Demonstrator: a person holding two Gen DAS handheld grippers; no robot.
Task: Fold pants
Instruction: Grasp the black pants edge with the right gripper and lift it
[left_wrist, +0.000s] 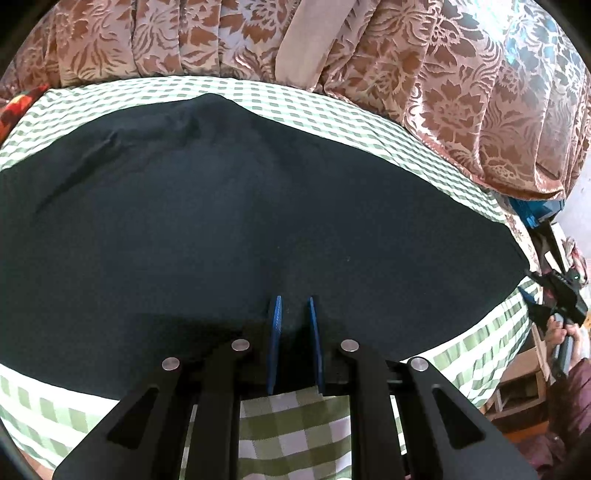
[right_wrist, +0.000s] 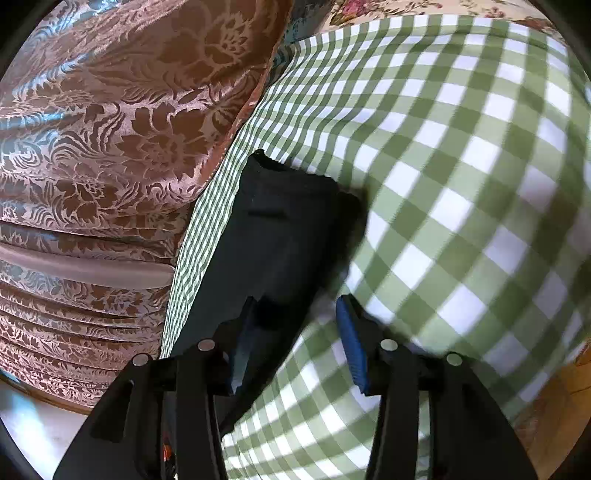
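Now one pants (left_wrist: 229, 206), two tools (left_wrist: 294, 301) (right_wrist: 295, 306), one checkered cloth (right_wrist: 461, 155).

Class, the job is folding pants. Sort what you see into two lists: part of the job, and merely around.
Job: pants, left gripper, right gripper.
Around: checked cloth, floral curtain.

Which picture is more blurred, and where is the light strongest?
Right wrist view: more blurred, the checked cloth smears near the right gripper. Left wrist view: sharp on the dark pants; the curtain is washed out at the upper right.
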